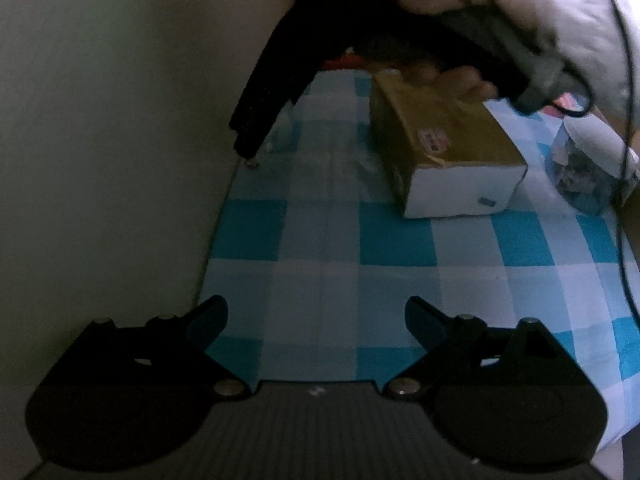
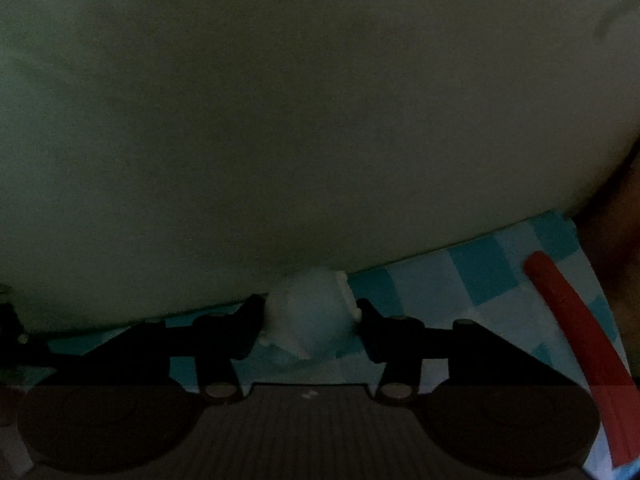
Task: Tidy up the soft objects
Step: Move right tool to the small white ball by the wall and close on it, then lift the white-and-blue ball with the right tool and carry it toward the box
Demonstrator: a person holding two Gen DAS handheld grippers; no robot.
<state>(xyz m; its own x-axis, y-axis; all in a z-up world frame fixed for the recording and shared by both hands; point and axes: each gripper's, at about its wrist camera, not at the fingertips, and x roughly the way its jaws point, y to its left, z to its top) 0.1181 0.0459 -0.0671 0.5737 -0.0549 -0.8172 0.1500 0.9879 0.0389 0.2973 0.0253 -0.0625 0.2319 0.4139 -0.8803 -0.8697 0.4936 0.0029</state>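
Left gripper [image 1: 316,316] hangs w/ jaws spread wide, nothing between them, above a blue-and-white checked sheet [image 1: 392,248]. Right gripper [image 2: 310,316] is clamped on a small pale soft object [image 2: 310,320] – a rounded, whitish lump pinched between both fingers, right up against a plain wall [image 2: 280,120] that fills most of the right wrist view.

In the left wrist view, a brown cardboard box [image 1: 436,136] w/ a white end panel lies on the sheet ahead of the open jaws, well apart from them. A hand [image 1: 460,78] touches the box's far end. Above it, a blurred dark shape – too smeared to name – and a white pillow [image 1: 580,28] at upper right. A thin black cable [image 1: 624,200] trails down the right side, passing a clear bag of mixed items [image 1: 580,172] near the box.

A red strip [image 2: 576,344] curves across the sheet at the right wrist view's right edge. Both views are dim; wall meets sheet along the left.
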